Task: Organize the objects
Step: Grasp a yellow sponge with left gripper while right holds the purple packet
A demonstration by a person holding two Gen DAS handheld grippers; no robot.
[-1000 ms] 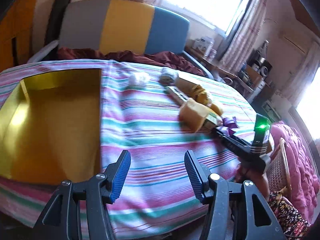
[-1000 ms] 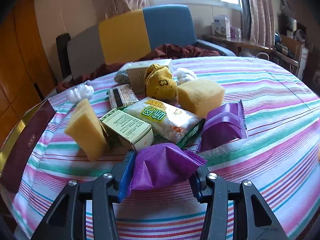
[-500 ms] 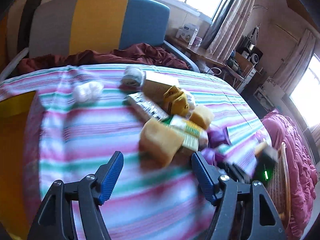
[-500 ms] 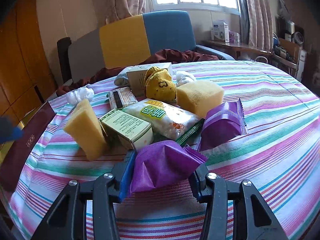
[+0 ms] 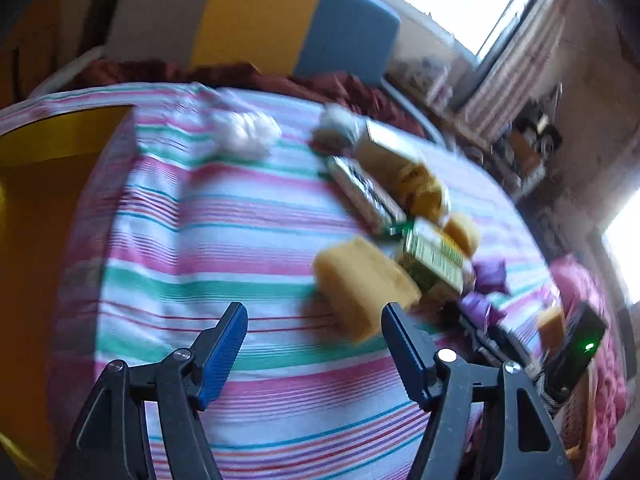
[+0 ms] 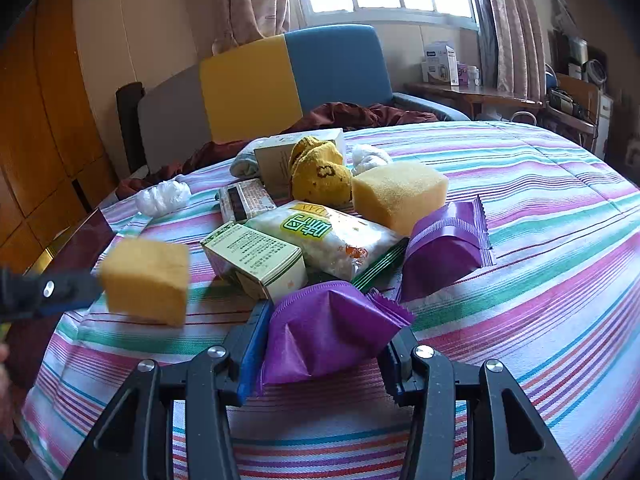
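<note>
Sorting looks to be the aim: a gold box (image 5: 44,216) lies open at the left edge of the striped tablecloth (image 5: 224,248), probably the place the loose items are meant to go. To its right a white wad (image 5: 246,134) lies alone near the far edge. Further right, toward the middle of the cloth, is the heap: a yellow sponge (image 5: 362,280) leaning at its near-left side, a green-printed carton (image 6: 256,258), a clear snack bag (image 6: 328,240), a second sponge block (image 6: 400,196), a yellow sock (image 6: 320,174) and a purple packet (image 6: 444,248).

The left gripper (image 5: 314,332) tilts down at the cloth with its jaws spread wide and nothing between them; the yellow sponge lies just beyond its right finger, so I judge it the next pick.

The right gripper (image 6: 326,340) is clenched on a purple wrapper (image 6: 324,332) at the near side of the heap, low over the cloth and angled downward, seemingly holding it ready for the box.
</note>
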